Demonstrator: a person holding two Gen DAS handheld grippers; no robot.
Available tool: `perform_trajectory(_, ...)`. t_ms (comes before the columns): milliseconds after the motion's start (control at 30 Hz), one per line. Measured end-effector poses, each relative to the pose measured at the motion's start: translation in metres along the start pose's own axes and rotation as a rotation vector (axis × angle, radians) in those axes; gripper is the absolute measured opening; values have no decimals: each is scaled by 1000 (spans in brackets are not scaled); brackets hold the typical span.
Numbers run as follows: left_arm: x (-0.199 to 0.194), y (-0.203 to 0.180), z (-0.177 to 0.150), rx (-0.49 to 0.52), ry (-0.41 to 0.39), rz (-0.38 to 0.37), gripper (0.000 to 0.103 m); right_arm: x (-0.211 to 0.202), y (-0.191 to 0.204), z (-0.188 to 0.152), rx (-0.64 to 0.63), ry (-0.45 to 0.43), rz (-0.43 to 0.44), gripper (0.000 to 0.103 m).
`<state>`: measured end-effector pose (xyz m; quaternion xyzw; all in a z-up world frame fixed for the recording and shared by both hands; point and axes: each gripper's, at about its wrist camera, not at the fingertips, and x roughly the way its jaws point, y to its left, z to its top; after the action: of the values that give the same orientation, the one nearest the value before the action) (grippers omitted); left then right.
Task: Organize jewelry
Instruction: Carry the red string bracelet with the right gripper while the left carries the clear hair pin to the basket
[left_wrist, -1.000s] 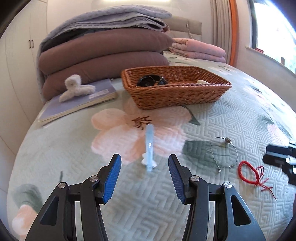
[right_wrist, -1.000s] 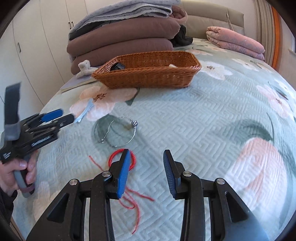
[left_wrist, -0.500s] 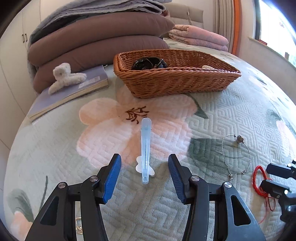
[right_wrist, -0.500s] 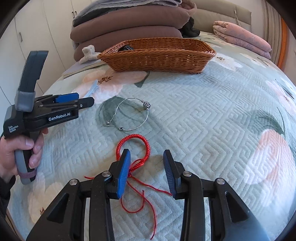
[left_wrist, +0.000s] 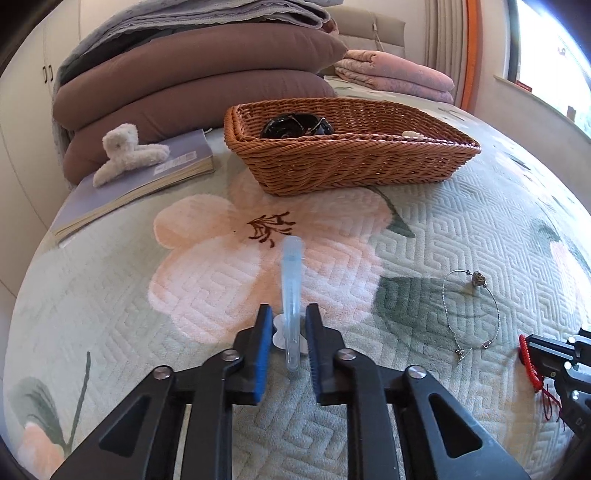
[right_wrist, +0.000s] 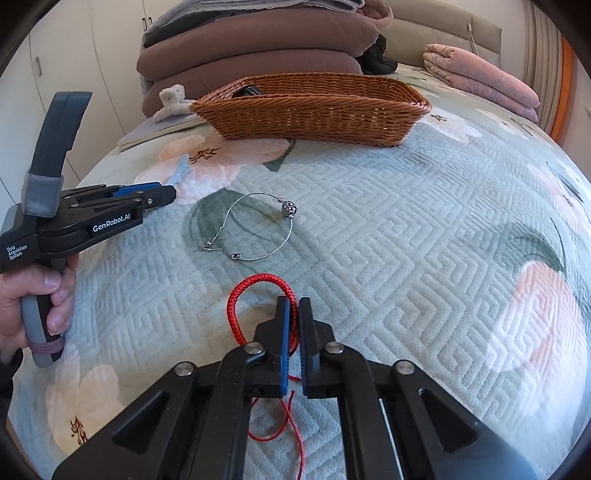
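Observation:
My left gripper is shut on a pale blue hair clip that lies on the floral bedspread; the clip sticks out forward between the jaws. My right gripper is shut on a red braided cord bracelet, whose loop lies to the left of the jaws and whose loose strings trail underneath. A thin silver bracelet with a bead lies on the bed between the two grippers; it also shows in the left wrist view. A wicker basket holding a dark item stands farther back.
A fluffy white claw clip rests on a purple book at the back left. Stacked brown pillows and folded pink blankets lie behind the basket. The left gripper also shows in the right wrist view.
Both grippers have moved forward and closed: the left one onto the blue hair clip, the right one onto the red cord bracelet.

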<state>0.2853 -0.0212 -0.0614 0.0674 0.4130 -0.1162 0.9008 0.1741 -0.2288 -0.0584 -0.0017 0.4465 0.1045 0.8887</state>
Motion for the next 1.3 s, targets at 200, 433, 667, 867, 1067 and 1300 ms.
perform_trajectory(200,-1,-1,-1,3,-3,8,15,-1,-1,0,-1,-8,-6,4)
perform_trajectory(433,-4,-3,-2,7,-12,14,15,-2,-4,2,6,-21,-14,4)
perform_trajectory(667,-15,-7,-7,15,-25,13,15,-1,-10,7,26,-34,-19,4)
perform_trajectory(867,-31,-8,-15,15,-54,14,15,-2,-11,13,24,-54,-22,4)
perform_trajectory(1067,-48,-4,-25,2,-74,11,15,-5,-16,19,25,-78,-23,4)
perform_trajectory(1300,-67,-5,-32,-10,-101,4,15,-11,-26,28,35,-112,-22,4)
